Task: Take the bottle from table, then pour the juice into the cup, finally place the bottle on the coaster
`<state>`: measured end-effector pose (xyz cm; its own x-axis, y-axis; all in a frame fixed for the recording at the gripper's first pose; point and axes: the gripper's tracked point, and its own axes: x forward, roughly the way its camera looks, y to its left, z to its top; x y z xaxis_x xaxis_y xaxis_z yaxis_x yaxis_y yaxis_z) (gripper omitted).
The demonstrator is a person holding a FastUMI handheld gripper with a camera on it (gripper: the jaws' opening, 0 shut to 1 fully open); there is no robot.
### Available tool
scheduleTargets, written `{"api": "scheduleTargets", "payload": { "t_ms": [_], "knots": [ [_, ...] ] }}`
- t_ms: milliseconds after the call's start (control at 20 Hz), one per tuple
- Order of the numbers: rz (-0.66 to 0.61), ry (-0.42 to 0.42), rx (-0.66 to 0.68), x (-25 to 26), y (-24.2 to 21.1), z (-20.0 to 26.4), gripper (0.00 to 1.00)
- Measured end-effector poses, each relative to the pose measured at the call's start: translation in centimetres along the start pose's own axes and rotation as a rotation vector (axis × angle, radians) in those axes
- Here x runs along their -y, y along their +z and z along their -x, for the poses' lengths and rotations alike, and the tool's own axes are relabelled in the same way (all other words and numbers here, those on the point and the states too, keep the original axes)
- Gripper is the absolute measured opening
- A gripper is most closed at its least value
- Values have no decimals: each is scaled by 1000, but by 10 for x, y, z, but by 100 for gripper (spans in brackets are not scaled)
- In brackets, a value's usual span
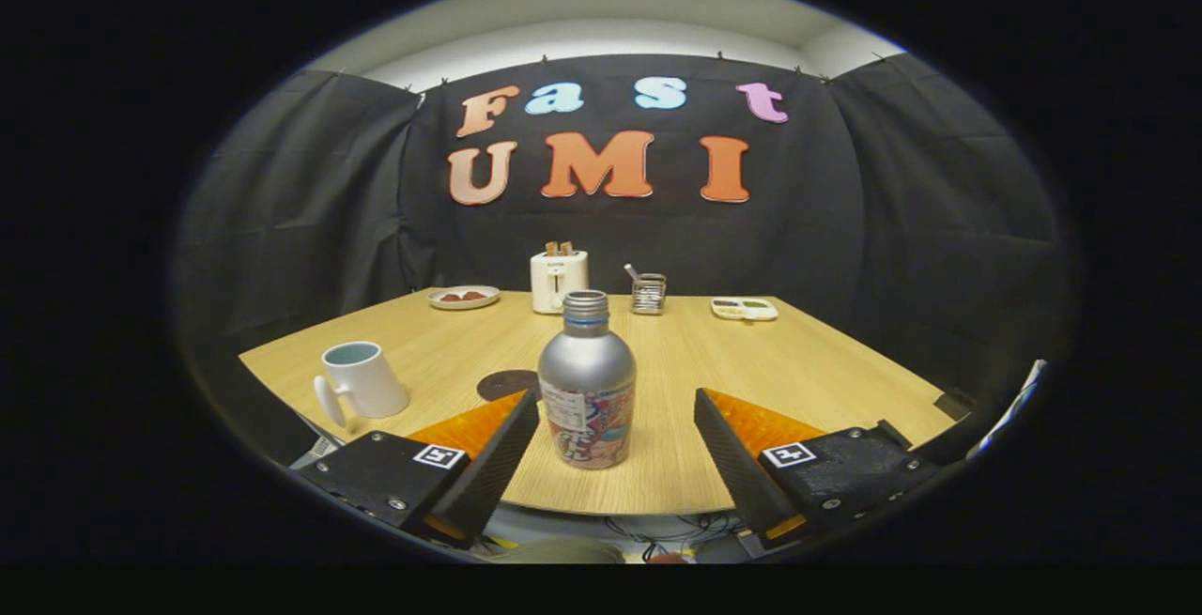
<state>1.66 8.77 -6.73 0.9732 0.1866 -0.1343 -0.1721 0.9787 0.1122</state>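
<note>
While the wooden table (pixel 751 361) spans the middle of the frame as the largest thing, the task's items sit in its near half, presumably so they are easy to reach. The bottle (pixel 587 380) stands upright at centre frame, cap off and neck open, close to the table's near edge and between the two fingers, though nearer the left one. The gripper (pixel 615 432) is spread wide, its fingers (pixel 498 451) on either side of the bottle's lower body with a gap on each side, so nothing is gripped yet; this looks like the line-up for a grasp. At left of centre the white cup (pixel 362 380) stands tilted in the fisheye, handle toward the near edge. Just behind the left finger lies the dark round coaster (pixel 505 382), flat and bare, probably waiting for the bottle. Along the far edge sit a toaster (pixel 558 281), a plate (pixel 463 297), a small rack (pixel 649 293) and a dish (pixel 745 308).
</note>
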Motion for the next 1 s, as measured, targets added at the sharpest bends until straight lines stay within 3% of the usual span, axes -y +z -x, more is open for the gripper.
{"api": "scheduleTargets", "payload": {
  "t_ms": [800,1000],
  "knots": [
    [-35,30,-121,-14,-46,-46,99],
    [-30,43,-143,-21,-54,-58,93]
  ]
}}
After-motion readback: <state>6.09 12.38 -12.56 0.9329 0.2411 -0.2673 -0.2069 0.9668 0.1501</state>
